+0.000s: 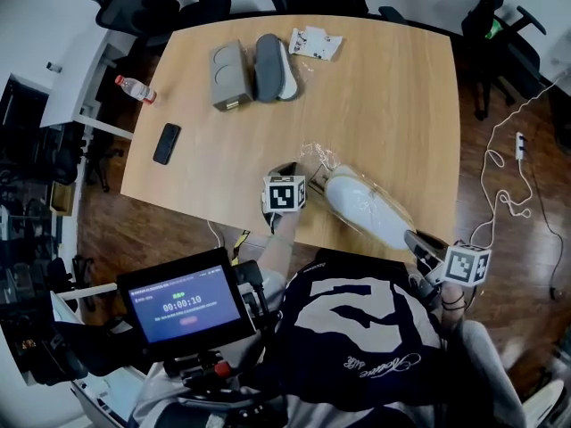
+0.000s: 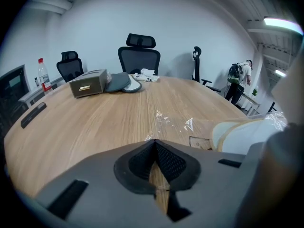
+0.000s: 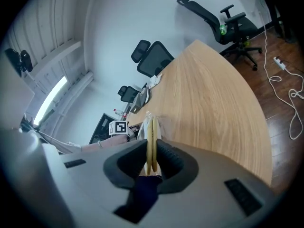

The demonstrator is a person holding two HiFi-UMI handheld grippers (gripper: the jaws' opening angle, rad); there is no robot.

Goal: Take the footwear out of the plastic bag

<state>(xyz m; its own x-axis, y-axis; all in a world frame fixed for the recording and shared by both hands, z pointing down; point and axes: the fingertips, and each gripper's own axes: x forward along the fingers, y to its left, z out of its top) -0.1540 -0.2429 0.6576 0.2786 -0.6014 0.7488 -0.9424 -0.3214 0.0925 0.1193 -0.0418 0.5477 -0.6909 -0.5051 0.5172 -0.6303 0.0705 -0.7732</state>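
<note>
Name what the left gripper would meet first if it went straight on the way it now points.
Probably the clear plastic bag: its crinkled film lies on the table right at the closed tips of the left gripper. Whether they already pinch it is unclear.

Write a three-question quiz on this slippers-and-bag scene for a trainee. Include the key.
1. True or false: the right gripper is empty.
2. What lies right beside the grey box at the table's far end? A) dark grey footwear B) a laptop C) a mug
3. Fill in: the left gripper has its jaws shut on the edge of the clear ___.

Key
1. False: its jaws are clamped on the white slippers.
2. A, the dark grey footwear.
3. plastic bag.
</note>
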